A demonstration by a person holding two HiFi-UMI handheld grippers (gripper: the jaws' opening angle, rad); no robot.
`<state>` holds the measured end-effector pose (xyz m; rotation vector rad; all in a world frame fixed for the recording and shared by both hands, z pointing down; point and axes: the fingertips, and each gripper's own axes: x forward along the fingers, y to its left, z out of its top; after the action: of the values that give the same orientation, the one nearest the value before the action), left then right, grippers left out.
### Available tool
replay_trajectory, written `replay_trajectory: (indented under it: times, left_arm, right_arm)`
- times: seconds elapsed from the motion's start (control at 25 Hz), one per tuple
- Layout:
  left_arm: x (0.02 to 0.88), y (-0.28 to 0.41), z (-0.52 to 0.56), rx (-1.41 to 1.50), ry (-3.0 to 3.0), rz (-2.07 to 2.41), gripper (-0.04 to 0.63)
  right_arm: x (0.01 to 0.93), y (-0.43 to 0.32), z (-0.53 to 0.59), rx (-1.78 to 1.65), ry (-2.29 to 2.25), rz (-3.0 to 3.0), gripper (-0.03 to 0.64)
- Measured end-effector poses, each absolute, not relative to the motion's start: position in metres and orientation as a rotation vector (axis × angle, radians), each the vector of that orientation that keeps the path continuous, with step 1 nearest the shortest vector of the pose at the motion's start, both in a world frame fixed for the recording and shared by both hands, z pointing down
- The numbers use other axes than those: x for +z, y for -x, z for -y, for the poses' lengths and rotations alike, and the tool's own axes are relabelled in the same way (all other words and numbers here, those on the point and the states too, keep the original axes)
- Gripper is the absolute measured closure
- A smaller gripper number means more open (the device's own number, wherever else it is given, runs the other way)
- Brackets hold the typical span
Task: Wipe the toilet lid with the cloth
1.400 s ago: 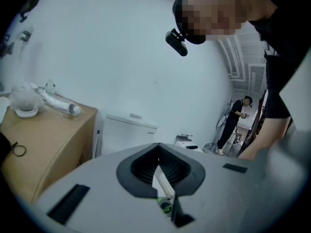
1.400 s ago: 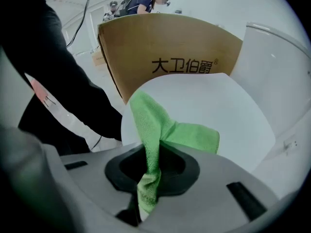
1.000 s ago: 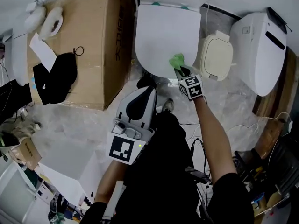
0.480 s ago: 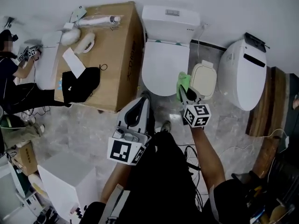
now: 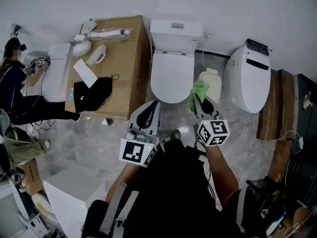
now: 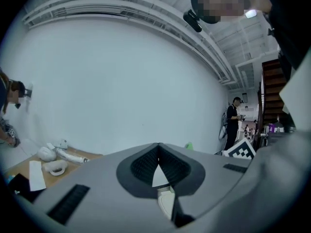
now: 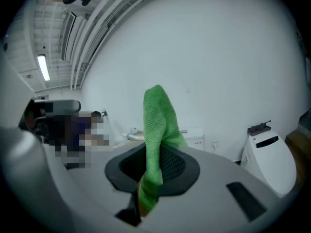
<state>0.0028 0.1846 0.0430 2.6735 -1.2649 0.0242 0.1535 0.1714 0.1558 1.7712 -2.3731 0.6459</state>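
The toilet lid (image 5: 171, 78) lies between a cardboard box (image 5: 126, 48) just left and a small lidded bin (image 5: 212, 81) just right. A second toilet (image 5: 247, 83) stands farther right. The cloth (image 5: 199, 89), between the right gripper's (image 5: 201, 100) jaws, hangs before the bin.

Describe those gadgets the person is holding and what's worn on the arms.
The left gripper and right gripper are light grey shells with tapering jaws lined in black ribbed pads. Each carries a cube of black-and-white square markers. The person wears a black short-sleeved top.
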Motion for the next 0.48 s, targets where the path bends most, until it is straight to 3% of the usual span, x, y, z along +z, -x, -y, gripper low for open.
replay_trajectory:
  times: [0.48]
  left_arm:
    - [0.003, 0.058, -0.172, -0.019, -2.747, 1.174, 0.597]
  right_arm:
    - [0.060, -0.120, -0.207, 0.492, -1.988, 2.342, 0.566]
